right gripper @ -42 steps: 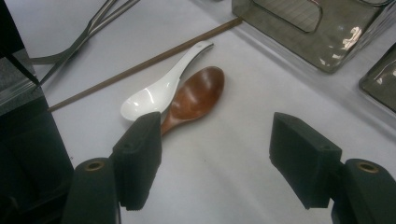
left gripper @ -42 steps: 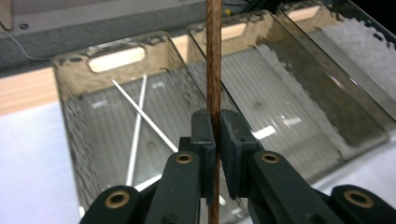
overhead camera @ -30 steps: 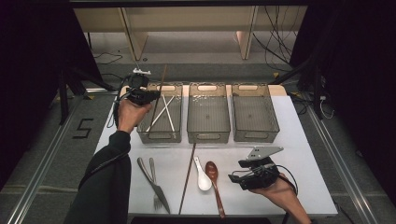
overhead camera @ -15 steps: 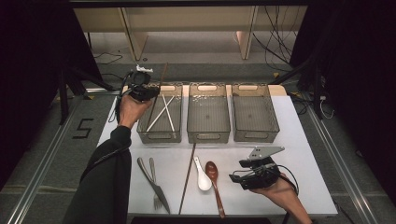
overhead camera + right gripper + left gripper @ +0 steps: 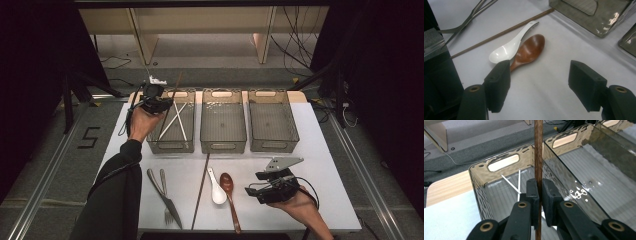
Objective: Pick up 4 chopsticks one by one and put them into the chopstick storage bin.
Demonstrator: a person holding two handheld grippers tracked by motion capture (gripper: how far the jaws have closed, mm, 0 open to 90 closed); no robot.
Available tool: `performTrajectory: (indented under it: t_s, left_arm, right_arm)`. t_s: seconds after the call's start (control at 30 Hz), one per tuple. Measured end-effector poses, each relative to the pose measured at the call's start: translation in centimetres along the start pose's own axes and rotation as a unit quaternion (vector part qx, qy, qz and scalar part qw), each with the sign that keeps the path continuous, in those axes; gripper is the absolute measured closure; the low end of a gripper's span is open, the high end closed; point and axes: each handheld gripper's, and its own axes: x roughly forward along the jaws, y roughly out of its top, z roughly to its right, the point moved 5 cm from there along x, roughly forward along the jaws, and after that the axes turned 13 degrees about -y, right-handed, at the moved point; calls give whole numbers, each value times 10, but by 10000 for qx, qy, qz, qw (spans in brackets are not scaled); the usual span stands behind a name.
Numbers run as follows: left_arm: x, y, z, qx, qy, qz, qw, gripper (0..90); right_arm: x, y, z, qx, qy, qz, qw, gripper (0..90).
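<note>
Item: brown chopstick [image 5: 538,150], stiff, light, slippery; my left gripper [image 5: 540,195] clamps it mid-shaft above the left bin [image 5: 477,185]; right gripper [image 5: 540,82] released.

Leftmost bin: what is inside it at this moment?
The leftmost bin holds two white chopsticks lying crossed on its floor. The left claw, shut on a brown chopstick, hangs over its rim and hides part of the floor beneath it.

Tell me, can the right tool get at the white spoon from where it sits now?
Probably yes. The right tool is open and holds nothing, and the white spoon lies just ahead on bare table. The brown wooden spoon touches its side, so it may get nudged.
</note>
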Motion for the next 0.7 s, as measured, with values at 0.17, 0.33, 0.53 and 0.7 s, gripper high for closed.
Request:
performTrajectory:
  t_s: [0.17,0.33,0.53,0.7]
  left_arm:
    - [6,-7,-2,25,17,-87,10000,833]
    - [8,-13,-2,-39,-25,-179,9998,825]
    - [0,-14,2,-320,-199,-183,9991,674]
    - [-11,-18,16,-682,-516,-458,9953,508]
  right_arm:
    - [-1,0,0,5,-4,-10,10000,351]
    - [-1,0,0,7,-1,-10,10000,351]
    - [-1,0,1,6,-12,-5,10000,351]
    - [-2,0,1,21,-28,1,10000,351]
